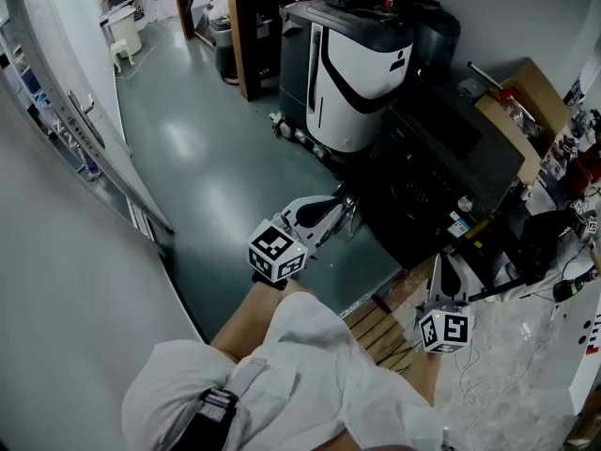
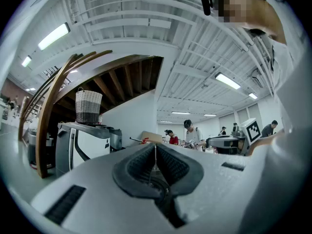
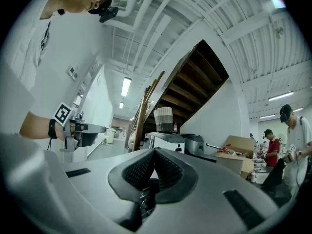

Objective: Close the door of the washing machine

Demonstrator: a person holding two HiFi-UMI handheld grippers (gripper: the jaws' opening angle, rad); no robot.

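Observation:
A dark, box-shaped machine (image 1: 441, 153) with a round knob (image 1: 465, 203) on its top stands just ahead of both grippers. Its front and its door are hidden from above. My left gripper (image 1: 349, 207) is held level at the machine's left front corner, jaws shut and empty (image 2: 155, 152). My right gripper (image 1: 440, 263) hovers at the machine's near right side, over wooden slats, its pads also together with nothing between them (image 3: 155, 152). Neither gripper view shows a door.
A white-and-black machine (image 1: 362, 73) with a woven basket (image 2: 88, 106) on top stands behind the dark one. An open cardboard box (image 1: 526, 111) sits at the right. A wooden pallet (image 1: 380, 332) lies underfoot. A white wall (image 1: 56, 280) runs along the left, and grey floor (image 1: 207, 186) lies between.

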